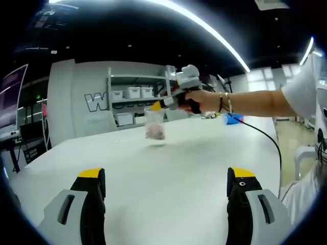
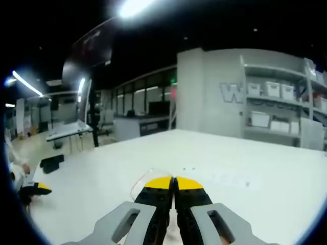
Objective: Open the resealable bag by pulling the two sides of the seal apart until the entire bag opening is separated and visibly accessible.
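A clear resealable bag point(image 1: 155, 125) with something pinkish inside hangs just above the white table point(image 1: 214, 153). My right gripper point(image 1: 158, 105), held in a person's hand, is shut on the bag's top edge. In the right gripper view its yellow-tipped jaws point(image 2: 174, 182) are pressed together, and a curve of the bag's clear rim point(image 2: 139, 185) shows beside them. My left gripper point(image 1: 166, 176) stands wide open low over the near table, well short of the bag, with nothing between its jaws. A yellow tip of the left gripper point(image 2: 37, 188) shows at the far left.
A black cable point(image 1: 271, 143) runs from the right gripper across the table to its right edge. A blue object point(image 1: 232, 118) lies at the far side. Shelves with white bins point(image 1: 134, 93) stand against the back wall, with desks and monitors point(image 2: 76, 130) beyond the table.
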Demonstrator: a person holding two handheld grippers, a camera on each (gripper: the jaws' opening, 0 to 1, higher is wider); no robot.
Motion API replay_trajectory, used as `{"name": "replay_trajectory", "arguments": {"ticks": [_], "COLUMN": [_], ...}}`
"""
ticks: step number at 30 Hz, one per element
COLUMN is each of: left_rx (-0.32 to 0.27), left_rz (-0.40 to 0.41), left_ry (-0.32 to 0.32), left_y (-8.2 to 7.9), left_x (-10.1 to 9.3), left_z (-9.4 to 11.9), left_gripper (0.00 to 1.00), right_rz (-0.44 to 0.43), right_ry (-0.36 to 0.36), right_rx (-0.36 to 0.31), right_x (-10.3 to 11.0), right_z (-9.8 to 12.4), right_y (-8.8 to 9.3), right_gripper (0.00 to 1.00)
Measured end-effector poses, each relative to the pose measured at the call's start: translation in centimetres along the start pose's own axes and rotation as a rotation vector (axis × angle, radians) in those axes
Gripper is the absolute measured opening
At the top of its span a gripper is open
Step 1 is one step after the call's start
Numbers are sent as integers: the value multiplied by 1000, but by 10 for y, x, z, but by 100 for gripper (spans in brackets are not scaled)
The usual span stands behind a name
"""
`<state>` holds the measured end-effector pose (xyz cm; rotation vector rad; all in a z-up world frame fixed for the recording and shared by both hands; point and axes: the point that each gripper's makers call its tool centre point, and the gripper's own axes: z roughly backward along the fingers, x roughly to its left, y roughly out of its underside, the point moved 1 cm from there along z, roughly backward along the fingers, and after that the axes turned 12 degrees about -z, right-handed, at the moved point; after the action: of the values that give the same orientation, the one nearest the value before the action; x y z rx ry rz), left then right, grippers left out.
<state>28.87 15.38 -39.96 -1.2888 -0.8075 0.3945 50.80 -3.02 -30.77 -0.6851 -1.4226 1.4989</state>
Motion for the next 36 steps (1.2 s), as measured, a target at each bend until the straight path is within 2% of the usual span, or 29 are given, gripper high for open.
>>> {"name": "replay_trajectory", "arguments": {"ticks": [5, 13, 21, 36], "left_rx": [7, -9, -8, -2], "left_rz": [-16, 18, 16, 16], "left_ry": [-4, 0, -2, -2], "left_y": [1, -3, -3, -2], "left_x": [1, 4, 4, 3], "left_z": [-1, 0, 0, 2], "left_gripper": [98, 98, 98, 98], "right_rz": [-12, -7, 4, -4], "right_ry": [11, 29, 43, 52], "right_rx": [2, 1, 8, 20], "right_x": [-3, -8, -13, -14], "right_z": [-11, -22, -32, -50], "right_y": [0, -5, -8, -7], "right_gripper": [0, 0, 0, 0]}}
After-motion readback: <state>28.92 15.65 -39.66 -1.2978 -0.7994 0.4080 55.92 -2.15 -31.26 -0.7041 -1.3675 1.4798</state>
